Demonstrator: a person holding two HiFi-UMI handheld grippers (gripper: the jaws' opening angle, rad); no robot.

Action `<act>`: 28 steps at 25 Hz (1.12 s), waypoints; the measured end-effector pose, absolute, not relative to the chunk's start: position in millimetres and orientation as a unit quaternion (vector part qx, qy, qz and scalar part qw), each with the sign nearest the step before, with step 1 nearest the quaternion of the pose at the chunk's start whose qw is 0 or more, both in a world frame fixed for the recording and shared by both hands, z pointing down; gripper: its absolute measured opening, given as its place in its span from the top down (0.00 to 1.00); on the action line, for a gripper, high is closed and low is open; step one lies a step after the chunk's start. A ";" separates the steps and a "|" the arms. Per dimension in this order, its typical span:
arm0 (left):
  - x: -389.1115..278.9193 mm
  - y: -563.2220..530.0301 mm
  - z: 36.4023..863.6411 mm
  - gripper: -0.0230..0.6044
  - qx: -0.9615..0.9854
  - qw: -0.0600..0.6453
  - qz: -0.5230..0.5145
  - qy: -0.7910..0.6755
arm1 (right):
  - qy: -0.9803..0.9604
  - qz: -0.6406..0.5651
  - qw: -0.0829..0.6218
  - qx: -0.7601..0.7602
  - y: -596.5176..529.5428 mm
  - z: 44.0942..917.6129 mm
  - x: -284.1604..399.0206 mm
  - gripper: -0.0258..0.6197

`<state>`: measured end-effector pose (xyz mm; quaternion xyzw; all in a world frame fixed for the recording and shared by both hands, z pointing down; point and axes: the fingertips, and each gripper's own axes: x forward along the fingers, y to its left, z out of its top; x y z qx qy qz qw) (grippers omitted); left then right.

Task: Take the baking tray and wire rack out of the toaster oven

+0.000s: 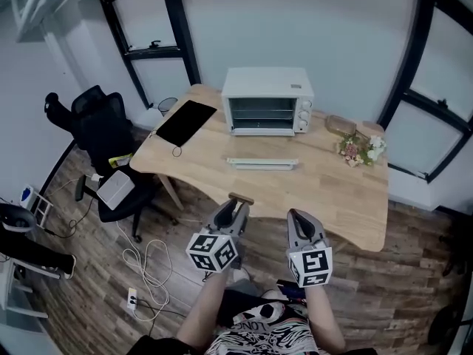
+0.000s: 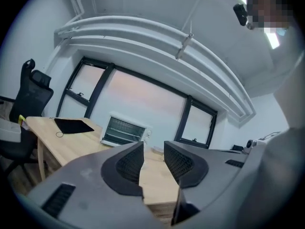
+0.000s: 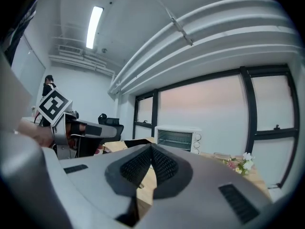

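Note:
The white toaster oven (image 1: 266, 100) stands at the back of the wooden table (image 1: 332, 191); wire shelves show in its front, also in the left gripper view (image 2: 123, 130) and the right gripper view (image 3: 177, 138). A long, flat pale object (image 1: 262, 163), tray-like, lies on the table in front of it. Both grippers hover off the table's near edge, far from the oven. My left gripper (image 1: 235, 207) (image 2: 153, 149) is open with nothing between its pads. The jaws of my right gripper (image 1: 299, 219) (image 3: 151, 149) are shut, empty.
A black tablet (image 1: 186, 121) with a cord lies at the table's left. A glass dish (image 1: 341, 124) and a small bunch of flowers (image 1: 360, 149) sit right of the oven. A black office chair (image 1: 103, 128) stands left of the table, with cables (image 1: 144, 268) on the floor.

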<state>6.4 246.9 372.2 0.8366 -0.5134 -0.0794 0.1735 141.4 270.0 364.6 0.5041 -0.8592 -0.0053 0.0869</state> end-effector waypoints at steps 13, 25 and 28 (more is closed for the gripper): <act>10.2 203.6 380.4 0.79 0.827 0.179 -0.078 -0.527 | -0.861 -0.006 0.087 0.502 232.4 372.4 146.7 0.96; 16.6 59.7 421.1 0.79 0.832 0.225 -0.040 -0.506 | -0.841 0.031 0.124 0.526 100.8 404.7 156.6 0.96; 10.6 16.2 430.6 0.78 0.832 0.241 -0.033 -0.498 | -0.836 0.040 0.134 0.530 58.4 411.5 148.7 0.96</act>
